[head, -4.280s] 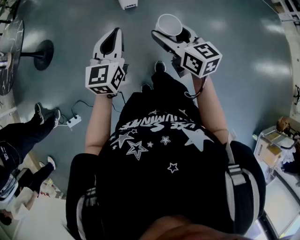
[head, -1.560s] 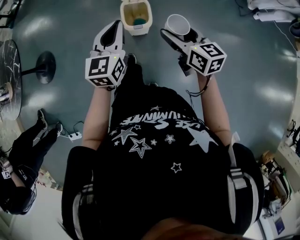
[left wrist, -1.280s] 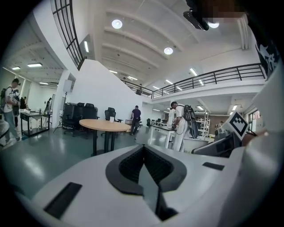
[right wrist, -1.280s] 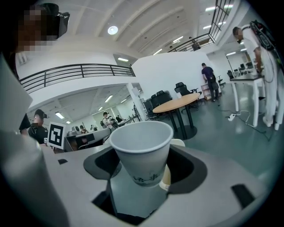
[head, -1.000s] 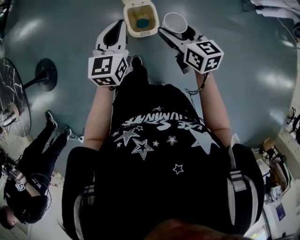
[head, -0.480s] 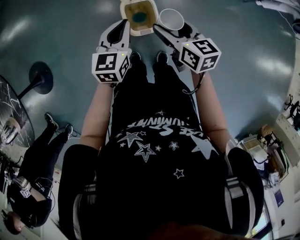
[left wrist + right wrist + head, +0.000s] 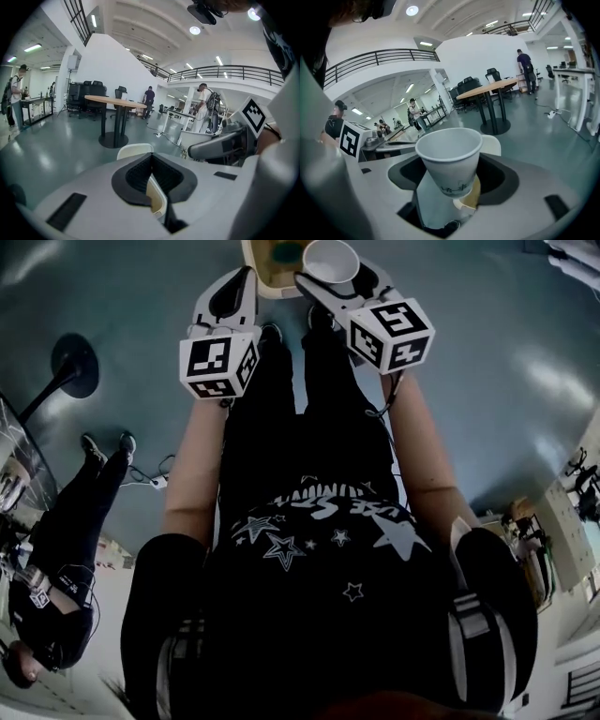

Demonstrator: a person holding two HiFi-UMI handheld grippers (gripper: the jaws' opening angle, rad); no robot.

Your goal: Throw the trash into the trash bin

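Observation:
A white paper cup [image 7: 331, 257] stands upright in my right gripper [image 7: 339, 282], which is shut on it. In the head view the cup overlaps the right rim of the cream trash bin [image 7: 267, 263] on the floor; something blue-green lies inside the bin. In the right gripper view the cup [image 7: 447, 145] fills the jaws of that gripper [image 7: 454, 183], with the bin's lid [image 7: 492, 143] just behind it. My left gripper [image 7: 244, 277] is shut and holds nothing, its tips at the bin's left side. Between the left gripper [image 7: 150, 157] jaws the bin [image 7: 135, 150] shows close ahead.
The person's legs and shoes stand right before the bin. A round table's black pedestal foot [image 7: 70, 357] is at the left, and another person [image 7: 66, 521] stands beyond it beside a power strip [image 7: 155, 482]. A wooden-topped table [image 7: 115, 101] stands farther off.
Both grippers have come forward and down toward the bin. The cup, earlier to the right of the bin, now overlaps its right rim. The left gripper has closed in on the bin's left side.

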